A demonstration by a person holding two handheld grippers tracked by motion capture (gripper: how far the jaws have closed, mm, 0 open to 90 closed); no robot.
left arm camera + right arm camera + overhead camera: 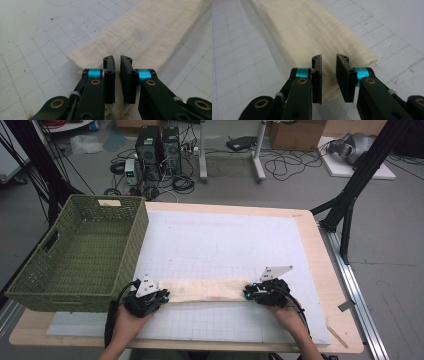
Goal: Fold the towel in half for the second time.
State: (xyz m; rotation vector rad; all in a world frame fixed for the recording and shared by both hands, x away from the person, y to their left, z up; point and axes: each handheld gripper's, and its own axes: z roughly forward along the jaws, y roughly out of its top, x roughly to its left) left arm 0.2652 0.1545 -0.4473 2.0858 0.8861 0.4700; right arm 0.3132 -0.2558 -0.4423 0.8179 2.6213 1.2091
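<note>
Green wicker basket (80, 252) at far left, on the table edge. Cream folded cloth (205, 290) lies as a long strip across the white grid mat (225, 245), near side. Left gripper (162, 295) at the strip's left end: jaws nearly together, a cloth fold pinched between them. Right gripper (248, 293) at the right end: jaws narrowly apart, cloth edge between them, contact unclear.

We count one long, folded cream cloth (205, 290) and one woven green rectangular basket (80, 252) on the table. Two black two-jaw grippers (162, 295) (248, 293) work there. Beyond, on the floor, stand what look like two dark computer towers (159, 147).
</note>
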